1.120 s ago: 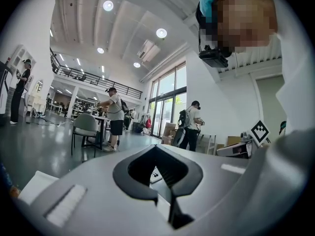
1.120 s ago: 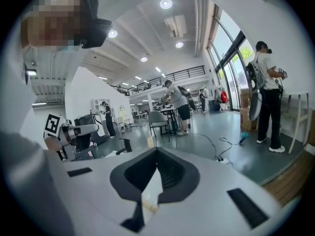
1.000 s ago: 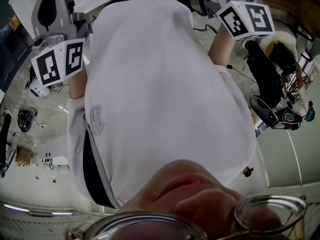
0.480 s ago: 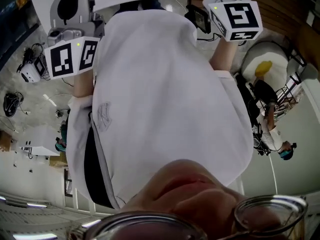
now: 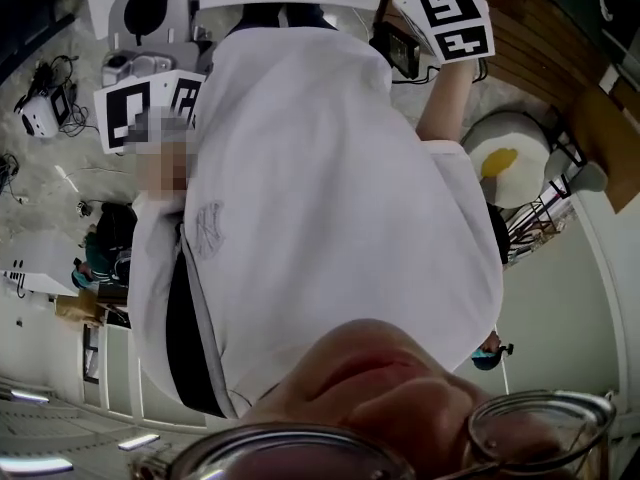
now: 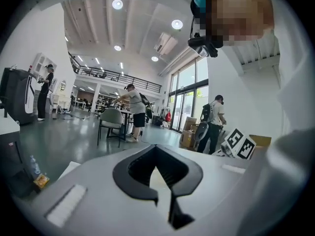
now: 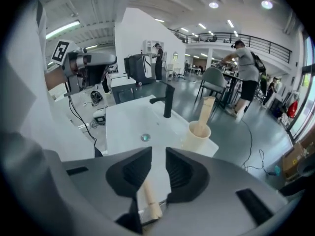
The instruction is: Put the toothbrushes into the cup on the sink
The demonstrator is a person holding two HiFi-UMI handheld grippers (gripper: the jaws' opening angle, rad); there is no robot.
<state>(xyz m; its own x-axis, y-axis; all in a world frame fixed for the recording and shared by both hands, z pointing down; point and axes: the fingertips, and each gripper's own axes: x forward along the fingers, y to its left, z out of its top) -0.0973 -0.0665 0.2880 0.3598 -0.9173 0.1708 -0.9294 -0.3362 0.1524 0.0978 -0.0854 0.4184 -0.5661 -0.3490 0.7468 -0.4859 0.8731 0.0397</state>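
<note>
In the right gripper view a white sink [image 7: 123, 127] with a black faucet [image 7: 168, 102] lies below and ahead. A cream cup [image 7: 196, 137] stands on its right rim with one bamboo toothbrush [image 7: 207, 108] upright in it. My right gripper [image 7: 158, 154] points down at the sink; its jaws have just been opening and stand apart. A second bamboo toothbrush [image 7: 149, 200] shows in the gap, lying underneath, with neither pad pressing on it. My left gripper [image 6: 155, 149] points out into the hall, tips together, nothing between them. The head view shows only both marker cubes [image 5: 150, 108] [image 5: 452, 23].
The person's white shirt [image 5: 320, 198] fills the head view. Cables [image 7: 81, 122] trail on the floor left of the sink. Several people [image 6: 133, 112] and a chair [image 6: 110, 124] stand far off in the hall. Cardboard boxes [image 6: 189, 134] sit by the glass doors.
In the head view the right marker cube has moved toward the top edge and turned. The left cube has shifted a little right. The floor behind has slid as the head turned.
</note>
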